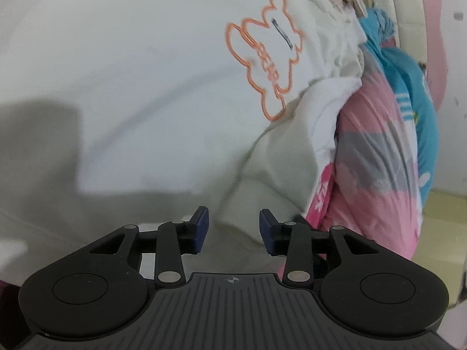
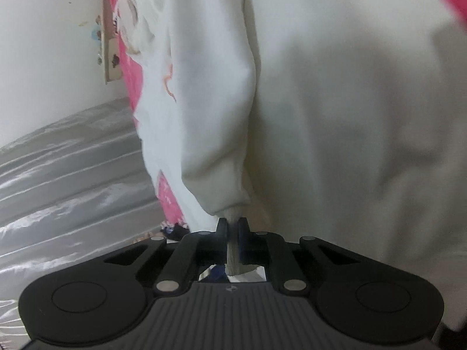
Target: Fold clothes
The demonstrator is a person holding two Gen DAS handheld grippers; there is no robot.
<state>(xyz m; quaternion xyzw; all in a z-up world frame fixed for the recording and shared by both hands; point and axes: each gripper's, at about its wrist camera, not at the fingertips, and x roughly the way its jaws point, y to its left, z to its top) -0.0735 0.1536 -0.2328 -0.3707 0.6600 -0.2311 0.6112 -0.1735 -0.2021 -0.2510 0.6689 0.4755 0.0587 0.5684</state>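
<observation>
Pink patterned bedding (image 1: 376,157) lies beside the spread white sweatshirt (image 1: 131,73), whose ribbed cuff (image 2: 233,258) is clamped in the right gripper (image 2: 232,224), so the sleeve is best drawn flat across the sweatshirt while the left gripper (image 1: 233,229), jaws apart and empty, pins the sweatshirt.

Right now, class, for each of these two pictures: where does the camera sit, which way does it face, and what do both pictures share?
Left wrist: sits on the left gripper, facing forward and down at the white sweatshirt beside pink bedding; its open fingers show.
Right wrist: sits on the right gripper, facing the sweatshirt; its fingers pinch the sleeve cuff.
Shared: the white sweatshirt.
</observation>
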